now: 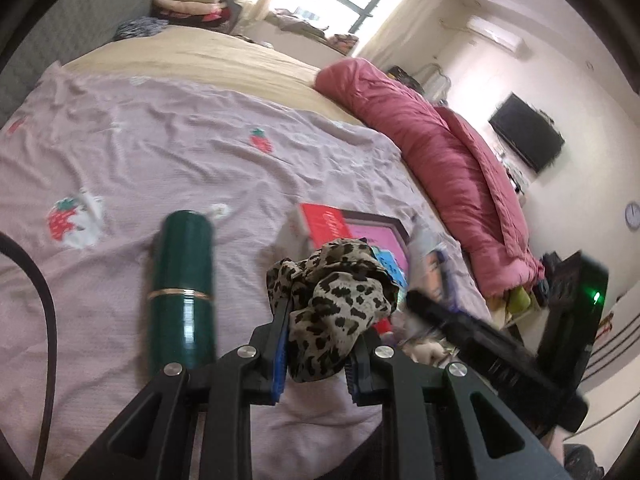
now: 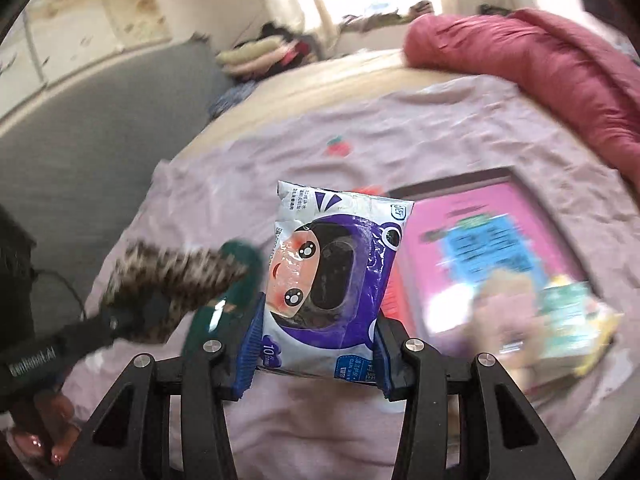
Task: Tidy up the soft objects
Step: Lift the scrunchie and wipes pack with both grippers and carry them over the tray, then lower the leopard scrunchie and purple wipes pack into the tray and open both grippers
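Bedroom scene over a lilac strawberry-print sheet: the left gripper has its blue-padded jaws pinched nearly together on a crumpled leopard-print scarf, held above the sheet beside a dark green bottle lying there. The right gripper holds its jaws about halfway apart, clamped on the lower end of a purple-and-white wet-wipes pack, raised above the sheet just left of a pink-covered book.
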`<state>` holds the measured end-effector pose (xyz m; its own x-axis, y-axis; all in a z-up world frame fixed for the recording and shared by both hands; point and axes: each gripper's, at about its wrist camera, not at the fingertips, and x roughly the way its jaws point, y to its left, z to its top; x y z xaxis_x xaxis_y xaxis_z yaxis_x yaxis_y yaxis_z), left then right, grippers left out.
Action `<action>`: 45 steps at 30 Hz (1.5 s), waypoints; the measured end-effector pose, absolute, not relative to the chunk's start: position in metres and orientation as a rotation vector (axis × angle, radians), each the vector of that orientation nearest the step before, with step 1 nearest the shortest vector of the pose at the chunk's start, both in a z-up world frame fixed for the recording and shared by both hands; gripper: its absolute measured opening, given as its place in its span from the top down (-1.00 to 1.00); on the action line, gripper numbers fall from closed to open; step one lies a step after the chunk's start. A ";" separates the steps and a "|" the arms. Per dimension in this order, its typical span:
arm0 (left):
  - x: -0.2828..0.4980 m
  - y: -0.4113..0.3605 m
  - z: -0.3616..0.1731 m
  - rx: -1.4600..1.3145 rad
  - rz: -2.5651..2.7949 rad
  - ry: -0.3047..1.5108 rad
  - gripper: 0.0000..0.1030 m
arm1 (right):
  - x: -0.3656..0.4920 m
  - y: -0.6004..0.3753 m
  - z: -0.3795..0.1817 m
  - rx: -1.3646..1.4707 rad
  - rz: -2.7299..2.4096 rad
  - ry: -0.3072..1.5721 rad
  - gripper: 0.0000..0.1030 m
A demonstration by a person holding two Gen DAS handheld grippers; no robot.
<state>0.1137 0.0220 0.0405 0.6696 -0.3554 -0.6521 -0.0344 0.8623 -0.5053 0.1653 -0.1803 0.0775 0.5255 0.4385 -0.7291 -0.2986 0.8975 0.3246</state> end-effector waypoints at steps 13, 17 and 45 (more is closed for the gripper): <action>0.142 -0.106 0.060 -0.327 -0.304 0.892 0.55 | 0.169 -0.315 0.102 0.190 0.226 0.805 0.07; 0.153 -0.144 0.048 -0.291 -0.342 0.934 0.55 | 0.171 -0.335 0.089 0.182 0.200 0.825 0.07; 0.221 -0.201 -0.029 -0.263 -0.356 1.064 0.54 | 0.210 -0.335 -0.011 0.092 0.243 1.023 -0.07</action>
<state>0.2210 -0.2005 -0.0295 0.4370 -0.4075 -0.8018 0.1575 0.9124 -0.3778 0.2103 -0.3355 -0.0109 0.4967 0.2431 -0.8332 -0.1572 0.9693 0.1891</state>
